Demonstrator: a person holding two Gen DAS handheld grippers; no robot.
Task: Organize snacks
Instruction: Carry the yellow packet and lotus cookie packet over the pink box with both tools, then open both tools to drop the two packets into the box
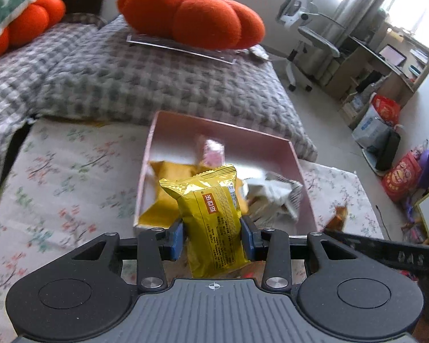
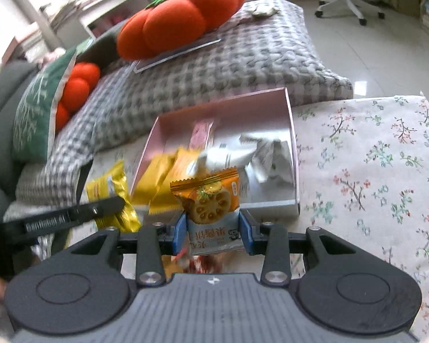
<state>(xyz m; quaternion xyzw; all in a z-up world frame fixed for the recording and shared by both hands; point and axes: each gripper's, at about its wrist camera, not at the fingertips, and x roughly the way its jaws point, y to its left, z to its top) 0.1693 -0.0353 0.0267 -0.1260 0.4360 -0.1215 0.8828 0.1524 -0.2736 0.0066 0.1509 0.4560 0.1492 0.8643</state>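
While both hands hover near pink box, left gripper clamps yellow packet, right gripper clamps orange packet. Step: carrying snacks to box. Next: reach over rim, release among packets inside.

My yellow snack packet hides the near part of the pink box. Box contents are motion-blurred; the pink wrapper and white wrappers are unreadable. My lotus-root snack packet has its lower end hidden behind my right claw's body.
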